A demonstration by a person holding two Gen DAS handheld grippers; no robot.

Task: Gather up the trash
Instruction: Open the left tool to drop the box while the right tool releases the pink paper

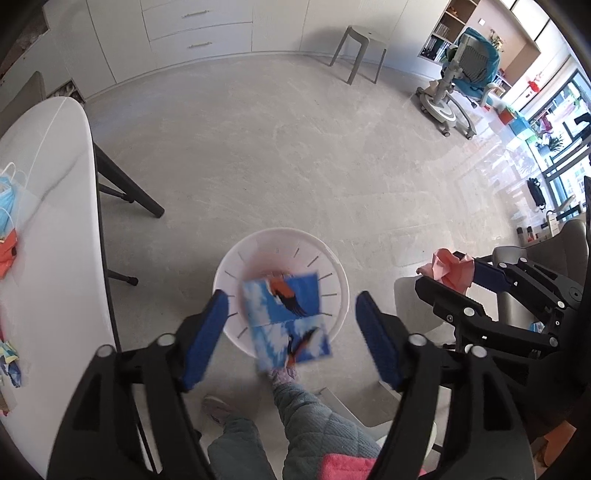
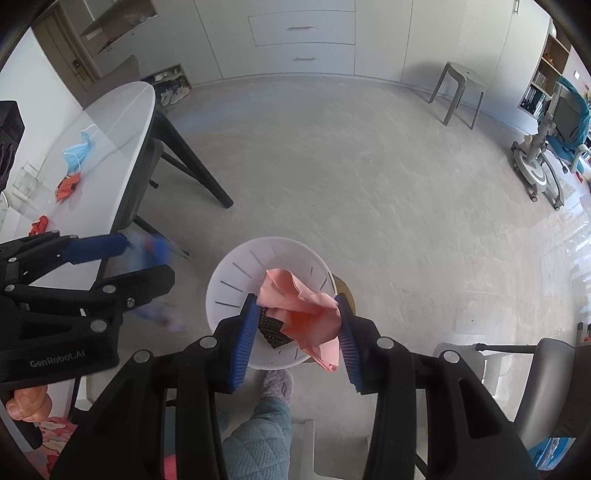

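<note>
Item: blue bird-print paper sheet [image 1: 286,319], dropping from my left tongs [image 1: 291,338], spread apart, toward the white slotted plastic bin [image 1: 341,291]. Right tongs [image 2: 297,334] clamped on crumpled pink paper [image 2: 306,314] above the bin; release next.

Home living/dining room. Evidence: wall of white built-in cabinets [image 2: 295,37] with drawers, shoes in an open cubby [image 2: 171,86] at floor level, grey plastic stool [image 1: 360,51], kid's adjustable study chair [image 1: 463,85] with teal cover, bookshelves [image 1: 448,33] in the corner, balcony glass doors [image 1: 561,147] with plants and red decoration. Pale stone-look tile floor [image 1: 277,147]. White oval desk [image 2: 122,110] on black legs. Person wearing quilted pyjama trousers [image 2: 258,435] and fuzzy slippers [image 2: 277,384] — indoor domestic wear.
</note>
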